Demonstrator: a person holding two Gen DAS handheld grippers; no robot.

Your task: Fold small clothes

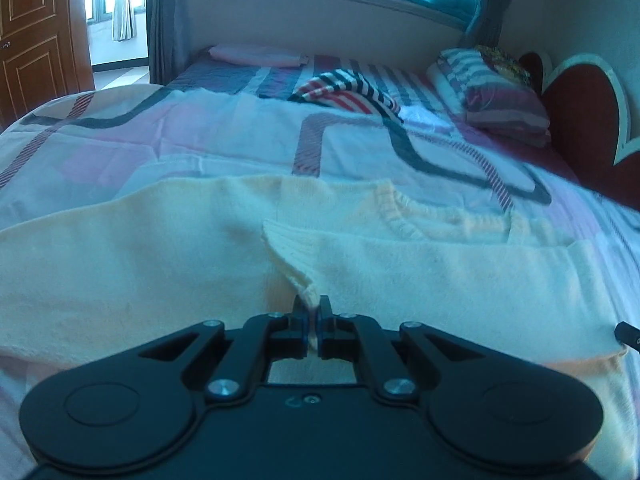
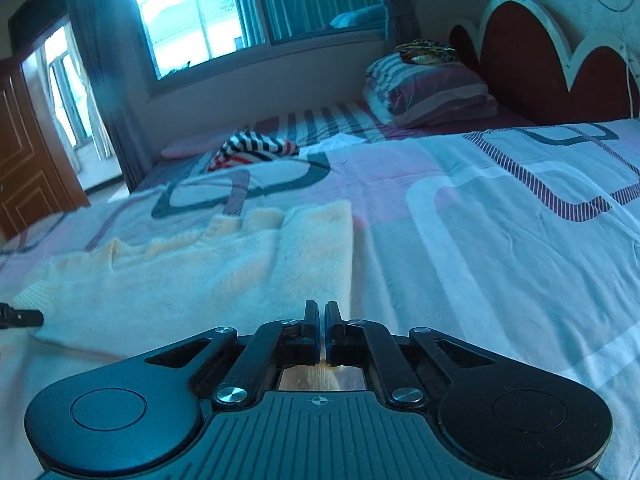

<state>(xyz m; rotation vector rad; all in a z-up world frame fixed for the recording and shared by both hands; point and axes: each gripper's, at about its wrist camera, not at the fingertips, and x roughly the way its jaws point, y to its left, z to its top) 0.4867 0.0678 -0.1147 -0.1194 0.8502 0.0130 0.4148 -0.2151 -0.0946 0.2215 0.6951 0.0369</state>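
A cream knit sweater (image 1: 160,260) lies spread on the patterned bed sheet (image 1: 200,136), its ribbed collar (image 1: 404,204) towards the far side. My left gripper (image 1: 315,308) is shut on a raised fold of the knit, which runs up from between the jaws to a ribbed edge (image 1: 280,240). In the right wrist view the sweater (image 2: 200,280) fills the left half. My right gripper (image 2: 322,312) stands shut at the sweater's right edge, with cream cloth showing in the slit between the pads. Each gripper's black tip shows at the edge of the other view: right (image 1: 628,334), left (image 2: 22,317).
A striped red, white and dark garment (image 1: 348,90) (image 2: 252,148) lies farther back on the bed. Folded striped bedding (image 1: 488,96) (image 2: 432,92) rests by the scalloped red headboard (image 1: 580,112) (image 2: 540,60). A pink folded cloth (image 1: 256,55) sits under the window. A wooden door (image 1: 36,40) stands left.
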